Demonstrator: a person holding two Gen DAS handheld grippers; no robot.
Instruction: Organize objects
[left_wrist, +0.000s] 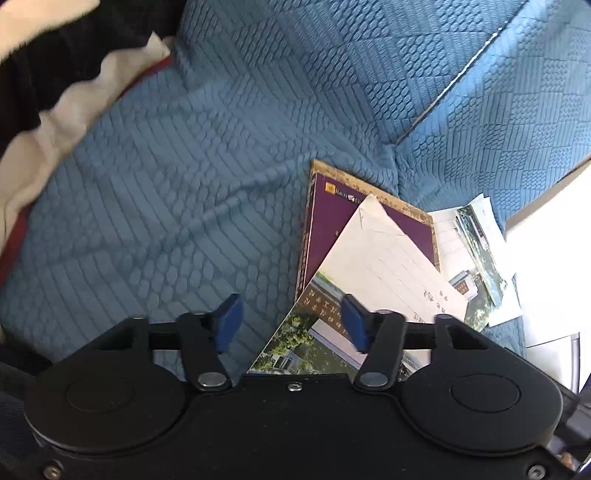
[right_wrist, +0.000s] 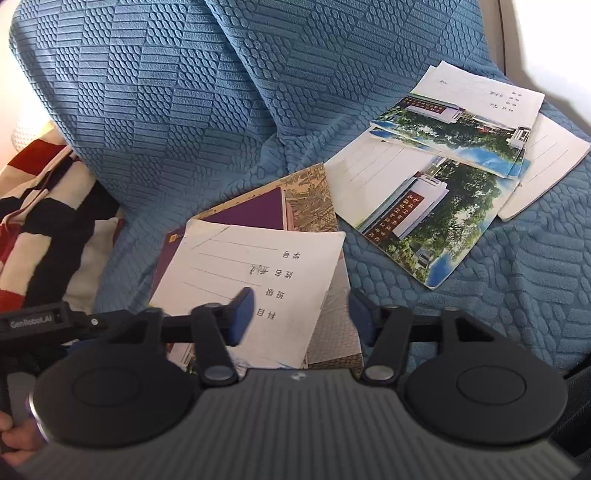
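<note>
Left gripper (left_wrist: 291, 321) and right gripper (right_wrist: 301, 314), both half open and holding nothing, hover over a white booklet (right_wrist: 258, 280) on a purple book (right_wrist: 258, 210), lower centre; sofa (right_wrist: 184, 110) beneath.

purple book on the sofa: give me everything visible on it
The purple book is a flat rectangular volume with a deep purple cover, a gold patterned border and a small yellow mark near one corner. It lies flat on the blue textured sofa cover, beside the seam between cushions. A white lined exercise book lies askew on top, hiding much of it. Neither claw touches it.
</note>
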